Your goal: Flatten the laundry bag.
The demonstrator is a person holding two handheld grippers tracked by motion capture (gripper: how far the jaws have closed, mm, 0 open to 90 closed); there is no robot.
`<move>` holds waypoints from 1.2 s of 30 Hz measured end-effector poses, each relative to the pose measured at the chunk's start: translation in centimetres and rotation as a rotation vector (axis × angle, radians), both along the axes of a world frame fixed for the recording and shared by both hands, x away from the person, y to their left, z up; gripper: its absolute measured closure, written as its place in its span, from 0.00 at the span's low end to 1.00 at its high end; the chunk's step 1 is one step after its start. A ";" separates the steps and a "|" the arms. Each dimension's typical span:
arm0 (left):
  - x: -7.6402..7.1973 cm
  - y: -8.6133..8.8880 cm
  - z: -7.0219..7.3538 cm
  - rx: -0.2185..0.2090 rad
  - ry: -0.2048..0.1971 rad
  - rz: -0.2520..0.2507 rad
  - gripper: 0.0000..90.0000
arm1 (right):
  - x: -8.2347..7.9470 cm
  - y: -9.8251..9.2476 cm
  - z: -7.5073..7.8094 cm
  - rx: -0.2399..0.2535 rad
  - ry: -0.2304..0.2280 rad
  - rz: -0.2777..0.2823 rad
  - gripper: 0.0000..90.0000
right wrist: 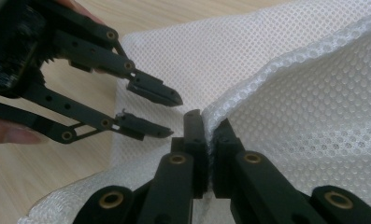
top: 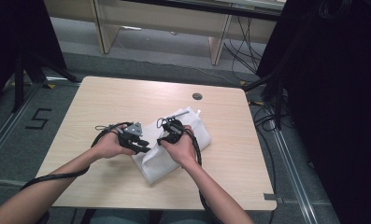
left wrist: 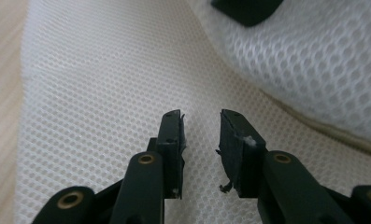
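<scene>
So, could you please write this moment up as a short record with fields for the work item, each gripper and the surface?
item: white mesh bag, lying flat on the table
surface: light wooden table
right gripper: shut on a raised fold of the mesh bag, lifting that edge off the layer below
left gripper: open, nothing between its pads, hovering close over the flat mesh next to the raised fold
relation: the two grippers' tips are close together but apart
other: small dark round fitting near the table's far edge
</scene>
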State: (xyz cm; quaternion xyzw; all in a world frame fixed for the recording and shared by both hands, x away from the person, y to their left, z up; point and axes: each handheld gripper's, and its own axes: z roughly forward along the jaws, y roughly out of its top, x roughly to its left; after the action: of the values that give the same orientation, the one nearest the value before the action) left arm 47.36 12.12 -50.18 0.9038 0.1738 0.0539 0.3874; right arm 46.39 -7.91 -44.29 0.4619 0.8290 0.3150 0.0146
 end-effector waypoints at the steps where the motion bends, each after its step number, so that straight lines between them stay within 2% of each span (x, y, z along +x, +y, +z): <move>1: 0.1 0.0 -0.1 0.024 -0.011 -0.014 0.77 | -0.1 0.1 0.0 0.007 0.006 -0.010 0.98; 2: 0.0 0.0 -0.4 0.031 0.003 -0.008 0.77 | 0.0 0.1 0.1 0.001 -0.004 -0.001 0.98; 3: 0.0 0.0 -0.5 0.046 0.000 -0.017 0.76 | -0.1 0.1 0.1 -0.006 -0.012 -0.004 0.98; 5: -0.1 0.0 -0.7 0.034 0.009 0.000 0.78 | -0.1 0.2 0.2 -0.002 -0.011 -0.006 0.98; 8: -0.1 0.1 -0.6 0.057 -0.015 -0.015 0.81 | -0.3 0.2 0.6 0.007 -0.001 -0.015 0.97; 10: 0.0 0.1 -0.5 0.062 -0.028 -0.017 0.81 | -0.4 0.0 1.0 -0.001 -0.027 -0.006 0.97; 11: 0.1 0.2 -0.5 0.076 -0.034 -0.014 0.82 | -0.8 -0.4 1.4 0.005 -0.039 -0.001 0.97; 13: 0.1 0.3 -0.5 0.073 -0.033 -0.009 0.83 | -1.5 -0.8 2.0 0.009 -0.051 -0.004 0.97; 14: 0.3 0.5 -0.4 0.089 -0.044 -0.011 0.83 | -1.9 -1.0 2.2 0.019 -0.053 -0.011 0.97; 18: 0.8 0.9 -0.3 0.115 -0.053 -0.005 0.84 | -3.2 -1.8 2.9 0.012 -0.066 -0.010 0.97; 19: 1.0 1.2 -0.1 0.142 -0.063 -0.017 0.84 | -3.7 -2.2 3.1 0.008 -0.067 -0.007 0.97; 20: 1.2 1.3 -0.1 0.152 -0.067 -0.019 0.85 | -4.8 -2.8 3.4 0.004 -0.076 -0.008 0.97; 22: 1.3 1.5 -0.2 0.123 -0.054 0.015 0.85 | -5.3 -3.1 3.5 0.003 -0.074 -0.008 0.97; 23: 1.6 1.8 -0.1 0.153 -0.060 0.001 0.85 | -5.7 -3.5 3.5 0.001 -0.076 -0.005 0.96; 25: 1.9 2.0 0.0 0.154 -0.062 0.012 0.85 | -6.6 -4.2 3.6 -0.006 -0.070 0.001 0.96; 26: 2.1 2.2 0.0 0.170 -0.068 0.011 0.85 | -7.1 -4.5 3.5 -0.004 -0.067 0.005 0.96; 28: 2.3 2.4 0.1 0.174 -0.071 0.019 0.85 | -8.4 -5.6 3.4 -0.001 -0.062 -0.001 0.96; 29: 2.5 2.5 0.1 0.180 -0.063 0.018 0.85 | -8.4 -5.6 3.4 -0.001 -0.062 -0.001 0.96; 30: 2.5 2.5 0.1 0.175 -0.072 0.030 0.85 | -9.3 -6.2 3.1 -0.002 -0.057 -0.020 0.96; 31: 2.6 2.6 0.1 0.190 -0.077 0.029 0.85 | -9.3 -6.2 3.1 -0.002 -0.057 -0.020 0.96; 33: 2.8 2.7 0.2 0.195 -0.080 0.034 0.86 | -10.6 -7.3 2.4 -0.009 -0.031 -0.028 0.95; 36: 3.0 2.8 0.2 0.195 -0.073 0.041 0.86 | -11.4 -8.0 1.8 -0.011 -0.007 -0.035 0.94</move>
State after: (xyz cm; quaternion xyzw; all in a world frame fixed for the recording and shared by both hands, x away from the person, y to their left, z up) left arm 50.37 14.92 -50.01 0.9308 0.1722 0.1112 0.3026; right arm 35.01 -15.89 -42.46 0.4752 0.8224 0.3118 0.0258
